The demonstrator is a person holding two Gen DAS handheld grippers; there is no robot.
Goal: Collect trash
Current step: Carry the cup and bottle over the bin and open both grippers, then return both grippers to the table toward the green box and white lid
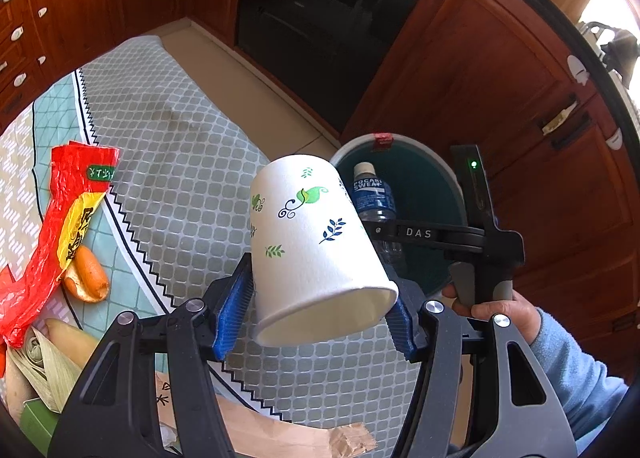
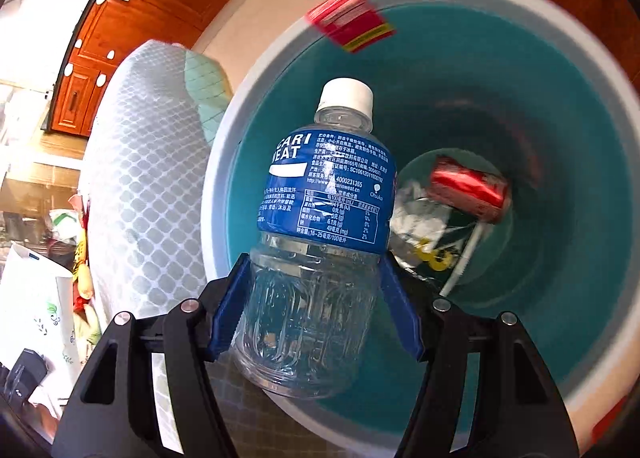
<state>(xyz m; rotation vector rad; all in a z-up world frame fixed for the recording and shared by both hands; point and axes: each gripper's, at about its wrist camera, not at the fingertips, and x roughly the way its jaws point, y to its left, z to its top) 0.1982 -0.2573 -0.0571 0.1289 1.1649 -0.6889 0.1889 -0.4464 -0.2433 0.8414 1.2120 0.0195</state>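
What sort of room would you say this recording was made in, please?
Most likely a home kitchen: wooden cabinets with white knobs line the walls, a built-in black oven sits among them, and a table with a patterned cloth stands beside a teal-lined trash bin.

Black tool (image 1: 324,322) arms, blue ribbed pads (image 1: 232,310), silver screws, light-blue sleeve (image 1: 576,370), perhaps fleece

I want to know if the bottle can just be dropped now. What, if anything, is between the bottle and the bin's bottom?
Nothing visible blocks it. The right gripper holds the bottle over the open bin, with no lid in the way. A red can and wrappers already lie on the bottom, so it would land on or beside them.
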